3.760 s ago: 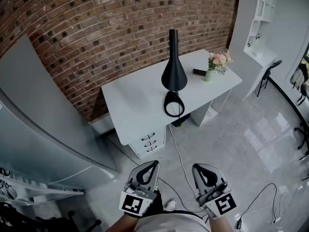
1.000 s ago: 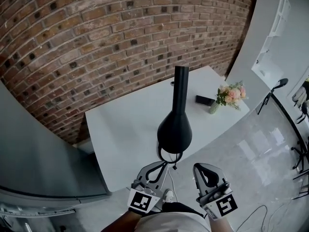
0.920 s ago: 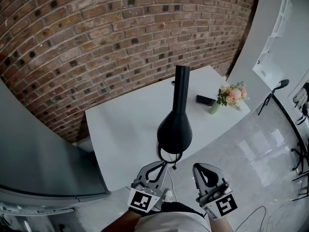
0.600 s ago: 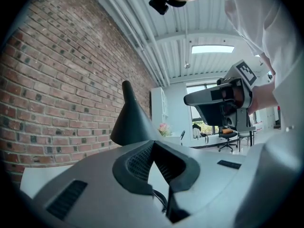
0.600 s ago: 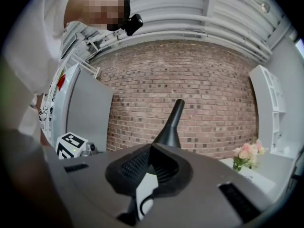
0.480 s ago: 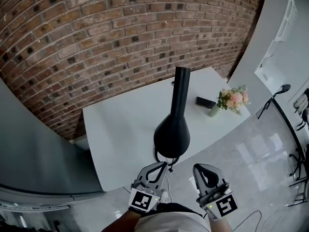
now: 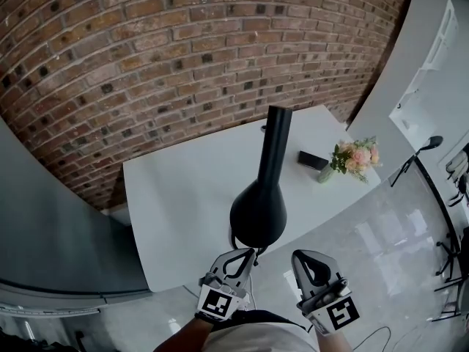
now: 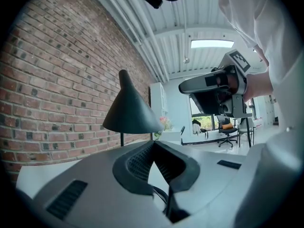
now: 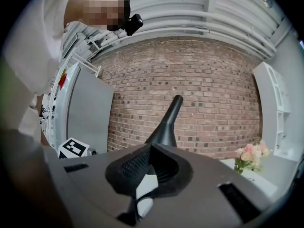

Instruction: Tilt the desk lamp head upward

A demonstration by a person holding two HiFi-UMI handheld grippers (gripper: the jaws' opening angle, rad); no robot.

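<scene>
Left gripper [image 7: 243, 255]: fingers [image 8: 135, 167] pressed together, nothing between them, tips close under black desk lamp head [image 7: 258, 211], contact unclear. Right gripper [image 7: 300, 258]: fingers [image 9: 135, 167] likewise closed, empty, beside lamp. Lamp at near edge of white tabletop [image 7: 183, 196]; flowers [image 7: 355, 156] to right. Brick wall [image 7: 183, 50] behind; glossy floor [image 7: 381, 248].

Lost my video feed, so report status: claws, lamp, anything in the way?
Left claw and right claw both shut, empty, near the desk edge. Lamp head opening down, untouched. Nothing visible between claws and lamp.
</scene>
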